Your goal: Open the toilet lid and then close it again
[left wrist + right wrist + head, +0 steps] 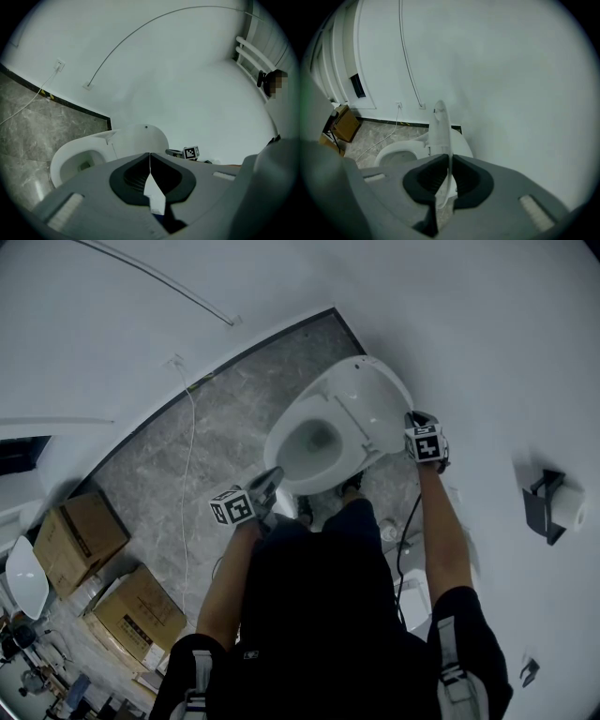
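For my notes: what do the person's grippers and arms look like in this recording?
The left gripper and right gripper both have grey bodies with black ribbed jaw pads. Each carries a white cube printed with black square markers. The person wears a dark short-sleeved top with pale shoulder straps. A thin dark cable hangs beside the right forearm.

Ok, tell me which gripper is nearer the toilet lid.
Right. The right gripper grips the raised toilet lid by its edge; the left gripper sits shut beside the bowl, clear of the lid.
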A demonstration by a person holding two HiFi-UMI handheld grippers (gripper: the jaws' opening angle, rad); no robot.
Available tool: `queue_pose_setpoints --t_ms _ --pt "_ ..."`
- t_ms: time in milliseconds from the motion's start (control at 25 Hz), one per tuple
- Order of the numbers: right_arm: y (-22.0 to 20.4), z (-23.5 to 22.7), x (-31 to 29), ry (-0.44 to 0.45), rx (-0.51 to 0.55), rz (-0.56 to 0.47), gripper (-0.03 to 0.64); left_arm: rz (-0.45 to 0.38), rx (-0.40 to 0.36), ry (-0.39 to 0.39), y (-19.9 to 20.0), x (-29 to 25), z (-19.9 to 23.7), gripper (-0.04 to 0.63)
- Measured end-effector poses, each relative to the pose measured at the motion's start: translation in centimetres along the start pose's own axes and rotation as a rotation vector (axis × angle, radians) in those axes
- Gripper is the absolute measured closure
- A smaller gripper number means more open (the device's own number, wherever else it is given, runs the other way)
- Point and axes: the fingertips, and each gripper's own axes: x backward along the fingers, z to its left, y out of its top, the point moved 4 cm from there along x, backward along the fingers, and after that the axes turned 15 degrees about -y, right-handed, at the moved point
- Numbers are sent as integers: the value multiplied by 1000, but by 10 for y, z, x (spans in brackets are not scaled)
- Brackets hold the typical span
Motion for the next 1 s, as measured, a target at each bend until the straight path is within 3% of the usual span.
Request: queue_pose_setpoints --t_ms 1000 --pt "0 48 37 -5 18 -40 591 11 32 -27 -7 23 9 581"
